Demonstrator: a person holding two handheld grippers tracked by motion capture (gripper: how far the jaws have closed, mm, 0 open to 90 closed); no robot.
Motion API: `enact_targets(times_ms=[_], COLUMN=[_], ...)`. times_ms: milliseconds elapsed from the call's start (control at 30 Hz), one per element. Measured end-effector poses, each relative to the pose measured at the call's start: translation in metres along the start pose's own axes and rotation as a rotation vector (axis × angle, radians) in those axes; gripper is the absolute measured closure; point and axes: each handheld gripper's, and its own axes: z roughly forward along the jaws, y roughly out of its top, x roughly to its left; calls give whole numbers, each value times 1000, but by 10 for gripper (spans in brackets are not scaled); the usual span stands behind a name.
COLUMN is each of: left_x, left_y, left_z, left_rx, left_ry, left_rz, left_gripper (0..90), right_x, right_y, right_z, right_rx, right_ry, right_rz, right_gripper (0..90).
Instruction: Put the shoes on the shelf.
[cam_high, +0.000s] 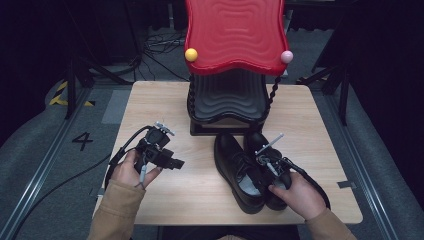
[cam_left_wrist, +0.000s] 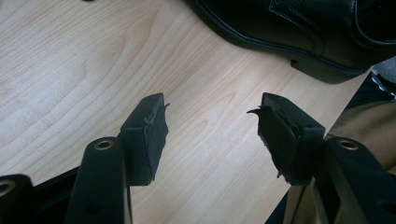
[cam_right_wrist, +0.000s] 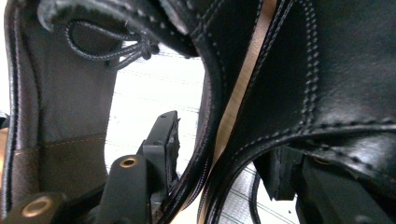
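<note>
A light wooden desk carried, at its far middle, a two-tier rack with a wavy red top shelf and a black lower shelf. Just in front of the rack, right of centre, a pair of black lace-up shoes stood side by side, touching. The right tongs sat over the shoes' openings; its own view showed one jaw inside each shoe with the two adjoining collars between them, the jaws still apart and not visibly pinching. The left tongs hovered wide open and empty above bare desk, well left of the shoes.
</note>
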Motion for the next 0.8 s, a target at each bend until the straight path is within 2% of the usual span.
enact_targets(times_ms=[100, 233, 300, 367, 433, 533, 700, 800], left_x=[0, 0, 0, 0, 0, 1, 1, 1], left_y=[0, 0, 0, 0, -1, -1, 0, 1], left_z=[1, 1, 1, 0, -1, -1, 2, 2], left_rx=[4, 6, 3, 1, -2, 0, 6, 8], left_ry=[1, 0, 0, 4, 1, 1, -2, -1], left_rz=[-4, -2, -3, -4, -8, -3, -7, -1], left_gripper=[424, 424, 424, 424, 424, 423, 422, 422], right_x=[0, -3, -2, 0, 2, 4, 3, 3], right_y=[-3, 0, -1, -4, -4, -1, 1, 1], right_z=[1, 1, 2, 3, 5, 6, 6, 3], right_rx=[-23, -3, -10, -28, -14, -22, -27, -47], right_ry=[-8, 8, -6, -14, -34, -82, -84, -85], right_rz=[-13, -18, -32, -18, -3, 18, 42, 35], right_gripper=[558, 573, 558, 540, 511, 587, 620, 702])
